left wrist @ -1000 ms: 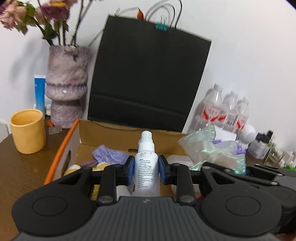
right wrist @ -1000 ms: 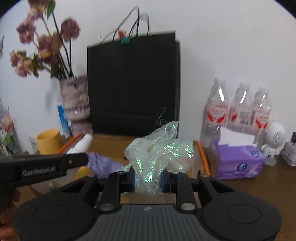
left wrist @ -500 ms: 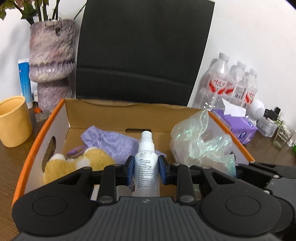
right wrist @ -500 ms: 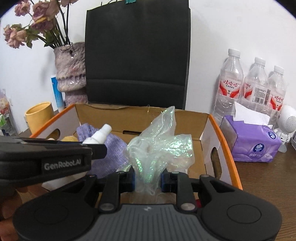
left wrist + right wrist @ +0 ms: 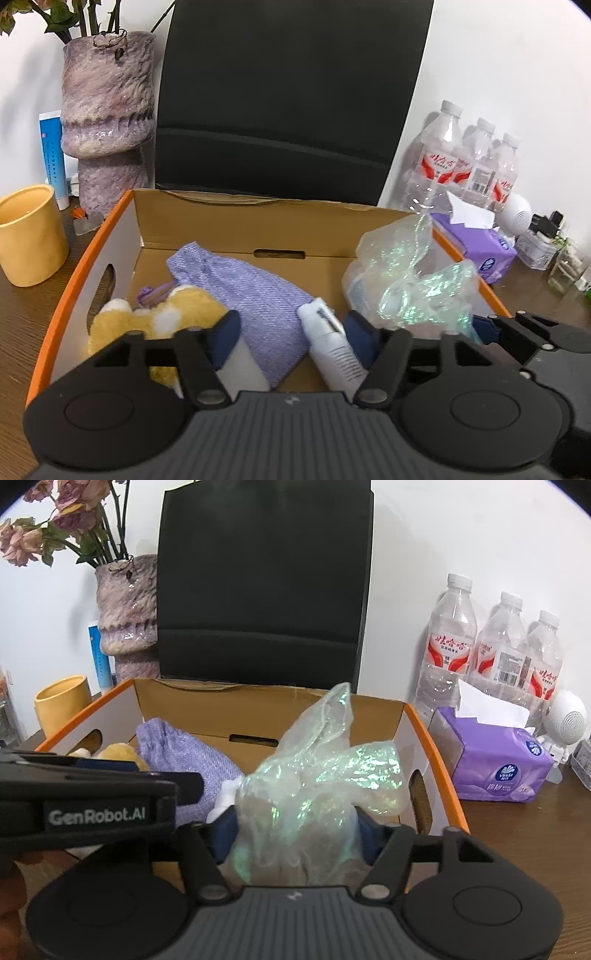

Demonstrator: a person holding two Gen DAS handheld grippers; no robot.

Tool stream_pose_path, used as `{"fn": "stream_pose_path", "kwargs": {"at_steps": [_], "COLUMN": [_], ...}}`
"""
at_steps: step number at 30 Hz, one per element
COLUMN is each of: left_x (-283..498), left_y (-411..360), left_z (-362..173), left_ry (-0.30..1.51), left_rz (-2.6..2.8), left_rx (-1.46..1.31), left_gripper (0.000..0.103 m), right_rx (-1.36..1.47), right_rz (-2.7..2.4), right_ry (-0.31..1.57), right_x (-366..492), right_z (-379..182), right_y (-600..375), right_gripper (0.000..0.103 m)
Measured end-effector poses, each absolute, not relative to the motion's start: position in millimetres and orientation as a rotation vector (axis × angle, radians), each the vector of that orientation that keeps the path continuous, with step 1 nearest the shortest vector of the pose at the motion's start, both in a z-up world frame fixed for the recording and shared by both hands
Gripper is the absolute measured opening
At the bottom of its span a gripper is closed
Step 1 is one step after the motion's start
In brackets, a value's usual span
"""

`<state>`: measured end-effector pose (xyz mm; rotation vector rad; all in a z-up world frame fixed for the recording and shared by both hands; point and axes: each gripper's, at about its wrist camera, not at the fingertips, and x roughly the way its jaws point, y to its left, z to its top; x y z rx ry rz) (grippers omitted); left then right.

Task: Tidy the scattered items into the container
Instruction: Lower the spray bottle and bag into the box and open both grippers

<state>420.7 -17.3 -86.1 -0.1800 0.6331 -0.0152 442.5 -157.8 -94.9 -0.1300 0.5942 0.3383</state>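
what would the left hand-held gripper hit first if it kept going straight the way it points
Most likely the purple cloth pouch lying in the cardboard box, just ahead of the left hand-held gripper; depth is unclear.

The left gripper [image 5: 293,334] fills the lower frame with a dark grey ribbed housing, flanked by two round black discs. Black angled linkage arms with silver pivot screws lead to blue fingers [image 5: 226,341]. The right gripper [image 5: 293,829] has the same build; at its view's left, the left gripper's black side carries white "GenRobot.AI" lettering.
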Motion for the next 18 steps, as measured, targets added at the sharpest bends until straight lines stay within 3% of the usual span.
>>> {"fn": "stream_pose_path", "kwargs": {"at_steps": [3,7,11,18], "left_x": [419,415,407,380], "left_y": [-19,-17,-14,-5], "left_z": [-83,-78,-67,-43], "left_ry": [0.617,0.588,0.565,0.489], "left_rz": [-0.007,0.033,0.052,0.024], "left_rx": [-0.181,-0.189,-0.226,-0.280], "left_gripper": [0.085,0.101,0.103,0.103], "right_rx": [-0.118,-0.105,-0.096,-0.068], "right_rz": [0.346,0.359,0.365,0.369], "right_ry": [0.586,0.585,0.602,0.577], "right_x": [442,442,442,432], "right_z": [-93,-90,-89,-73], "right_y": [-159,-160,-160,-162], "right_gripper": [0.083,0.091,0.102,0.103]}}
